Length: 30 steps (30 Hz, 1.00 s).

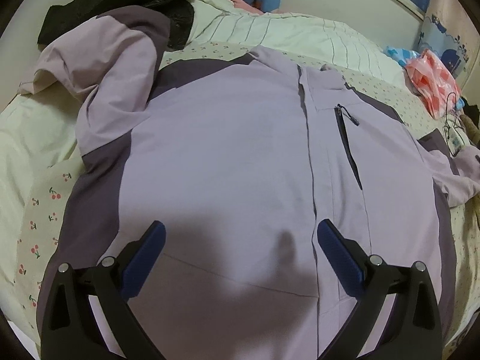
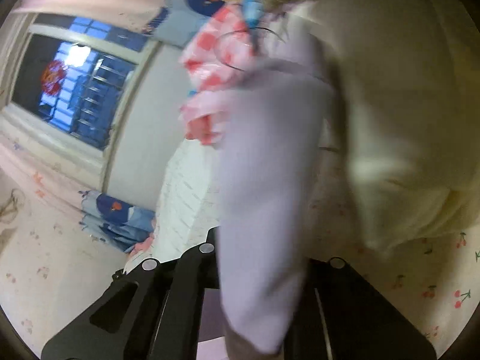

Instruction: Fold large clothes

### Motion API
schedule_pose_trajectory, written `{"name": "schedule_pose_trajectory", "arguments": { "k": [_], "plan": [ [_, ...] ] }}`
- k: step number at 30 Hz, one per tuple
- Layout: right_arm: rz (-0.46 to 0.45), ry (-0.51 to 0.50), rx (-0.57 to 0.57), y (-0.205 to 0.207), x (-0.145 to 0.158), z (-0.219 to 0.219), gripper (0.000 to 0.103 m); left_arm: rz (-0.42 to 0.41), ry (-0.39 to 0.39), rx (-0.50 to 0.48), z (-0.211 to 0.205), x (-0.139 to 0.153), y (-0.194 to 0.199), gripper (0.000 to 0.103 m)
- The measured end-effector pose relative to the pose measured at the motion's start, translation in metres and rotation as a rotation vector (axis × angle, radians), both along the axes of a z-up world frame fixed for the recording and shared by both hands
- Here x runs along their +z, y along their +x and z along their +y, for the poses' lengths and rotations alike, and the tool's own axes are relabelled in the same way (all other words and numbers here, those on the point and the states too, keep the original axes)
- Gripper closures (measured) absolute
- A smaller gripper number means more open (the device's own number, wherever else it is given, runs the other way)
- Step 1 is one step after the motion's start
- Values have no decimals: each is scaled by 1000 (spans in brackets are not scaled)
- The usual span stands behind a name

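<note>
A lilac jacket (image 1: 228, 150) with dark purple side panels lies front up and spread flat on the bed, zip closed, a chest pocket zip (image 1: 345, 138) on its right. Its one sleeve (image 1: 105, 69) is bunched up at the upper left; the other sleeve (image 1: 462, 174) trails off at the right edge. My left gripper (image 1: 240, 240) hovers open and empty over the lower front of the jacket. My right gripper (image 2: 258, 285) is shut on the lilac sleeve (image 2: 270, 165), which hangs over its fingers and hides the tips. That view is blurred.
A black garment (image 1: 120, 3) lies at the bed's far left. A pink checked plastic bag (image 1: 432, 87) and a small device with a cable (image 1: 456, 144) lie at the right. A cream quilt (image 2: 405, 105) is beside the sleeve. The cherry-print bedsheet (image 1: 39, 210) and a window (image 2: 75, 90) show.
</note>
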State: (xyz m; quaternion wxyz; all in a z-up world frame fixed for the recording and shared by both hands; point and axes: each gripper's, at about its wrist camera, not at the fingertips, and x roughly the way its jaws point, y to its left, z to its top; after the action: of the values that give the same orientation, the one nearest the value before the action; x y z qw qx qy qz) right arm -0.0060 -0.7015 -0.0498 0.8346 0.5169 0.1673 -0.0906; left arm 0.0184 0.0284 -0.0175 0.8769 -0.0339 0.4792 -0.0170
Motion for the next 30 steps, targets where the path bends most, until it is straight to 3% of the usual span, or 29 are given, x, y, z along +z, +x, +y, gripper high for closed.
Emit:
{"name": "schedule_pose_trajectory", "arguments": {
  "k": [4, 9, 14, 18, 21, 23, 27, 30],
  "plan": [
    [-99, -52, 11, 8, 54, 21, 96, -19, -11, 2, 5, 8, -4, 6],
    [-244, -115, 89, 40, 153, 68, 96, -52, -46, 31, 23, 24, -10, 6],
    [-349, -206, 277, 90, 240, 171, 96, -95, -87, 93, 55, 43, -19, 6],
    [-398, -255, 427, 114, 274, 271, 96, -137, -116, 166, 92, 59, -27, 6],
    [-406, -304, 533, 132, 281, 353, 96, -155, -145, 216, 119, 67, -33, 6],
    [-388, -338, 607, 138, 268, 412, 96, -162, -172, 251, 139, 69, -36, 6],
    [-279, -356, 757, 157, 199, 525, 96, -163, -206, 314, 171, 70, -41, 6],
    [-134, -395, 885, 168, 127, 602, 92, -167, -227, 340, 187, 70, -44, 6]
  ]
}}
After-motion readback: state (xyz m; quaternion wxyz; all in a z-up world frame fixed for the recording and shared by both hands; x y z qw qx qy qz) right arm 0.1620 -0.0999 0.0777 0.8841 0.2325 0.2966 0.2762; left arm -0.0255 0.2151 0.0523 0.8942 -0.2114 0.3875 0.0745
